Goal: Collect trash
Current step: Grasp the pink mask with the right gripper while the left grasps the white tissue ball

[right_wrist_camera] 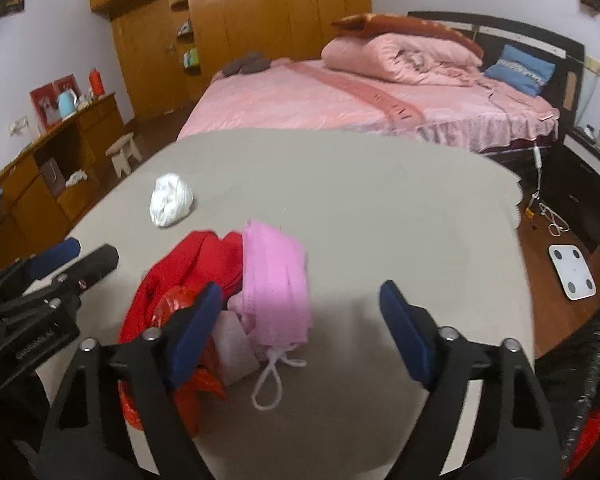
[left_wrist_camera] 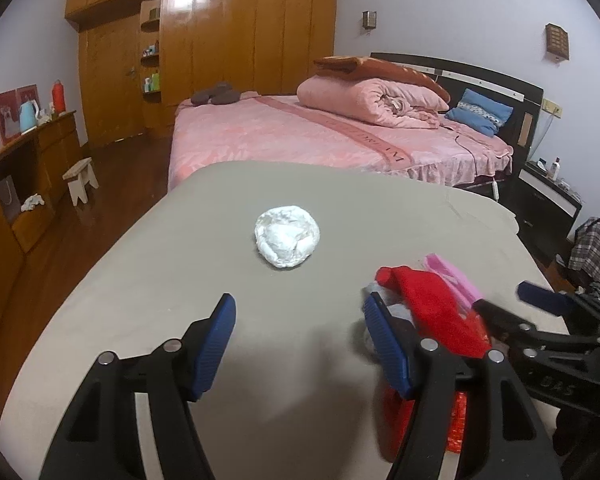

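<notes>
A crumpled white paper ball (left_wrist_camera: 287,241) lies on the grey table (left_wrist_camera: 148,280), ahead of my open, empty left gripper (left_wrist_camera: 300,344). It also shows in the right wrist view (right_wrist_camera: 170,199). A pile lies at the table's near side: a red cloth (right_wrist_camera: 192,264), a pink face mask (right_wrist_camera: 278,284) with a white ear loop (right_wrist_camera: 269,380), crinkled red plastic (right_wrist_camera: 172,304) and a pale wrapper (right_wrist_camera: 236,344). My right gripper (right_wrist_camera: 300,328) is open over the mask, its left finger by the red pile. In the left wrist view the red cloth (left_wrist_camera: 432,308) sits by my right finger.
A pink bed (left_wrist_camera: 320,136) stands beyond the table, with a wooden wardrobe (left_wrist_camera: 220,40) behind. A wooden dresser (left_wrist_camera: 24,176) and small stool (left_wrist_camera: 80,178) are at the left. A white scale (right_wrist_camera: 574,266) lies on the floor at right, by a black nightstand (left_wrist_camera: 548,200).
</notes>
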A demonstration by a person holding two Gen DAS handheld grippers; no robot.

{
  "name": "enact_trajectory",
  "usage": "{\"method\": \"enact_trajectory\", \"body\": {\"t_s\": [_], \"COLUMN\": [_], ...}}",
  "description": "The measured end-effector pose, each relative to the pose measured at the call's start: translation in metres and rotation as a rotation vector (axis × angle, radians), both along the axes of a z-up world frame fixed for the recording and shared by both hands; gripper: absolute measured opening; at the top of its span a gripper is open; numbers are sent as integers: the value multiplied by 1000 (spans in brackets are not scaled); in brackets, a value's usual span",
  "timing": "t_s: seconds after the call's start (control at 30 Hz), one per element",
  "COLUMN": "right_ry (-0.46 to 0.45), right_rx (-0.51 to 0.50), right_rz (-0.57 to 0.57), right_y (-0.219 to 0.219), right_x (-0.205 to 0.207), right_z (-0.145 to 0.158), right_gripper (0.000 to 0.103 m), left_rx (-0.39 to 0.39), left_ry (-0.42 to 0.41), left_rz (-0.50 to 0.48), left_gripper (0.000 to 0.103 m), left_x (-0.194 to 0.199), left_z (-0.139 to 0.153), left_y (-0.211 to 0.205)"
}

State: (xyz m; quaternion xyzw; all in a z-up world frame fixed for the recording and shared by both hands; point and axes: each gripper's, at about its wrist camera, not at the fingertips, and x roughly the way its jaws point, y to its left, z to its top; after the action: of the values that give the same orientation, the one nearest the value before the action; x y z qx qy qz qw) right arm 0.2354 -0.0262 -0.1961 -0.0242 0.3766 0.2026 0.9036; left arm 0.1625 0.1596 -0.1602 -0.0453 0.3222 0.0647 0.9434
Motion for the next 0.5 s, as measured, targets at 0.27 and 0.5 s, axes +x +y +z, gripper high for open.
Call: {"method": "enact_trajectory", "body": {"t_s": [0.27, 0.5], "right_ry": [54, 6], "right_rx": [88, 91], "right_rz": [52, 9], "right_y": [-9, -21], "right_x": [11, 32], "right_z": [1, 17], "right_gripper": [10, 8], "left_rx": [-5, 12], "left_ry": [6, -10], "left_rz": [-2, -8], "left_gripper": [66, 66], "left_x": [12, 34], "left_z": [-4, 0], "left_y": [4, 8]}}
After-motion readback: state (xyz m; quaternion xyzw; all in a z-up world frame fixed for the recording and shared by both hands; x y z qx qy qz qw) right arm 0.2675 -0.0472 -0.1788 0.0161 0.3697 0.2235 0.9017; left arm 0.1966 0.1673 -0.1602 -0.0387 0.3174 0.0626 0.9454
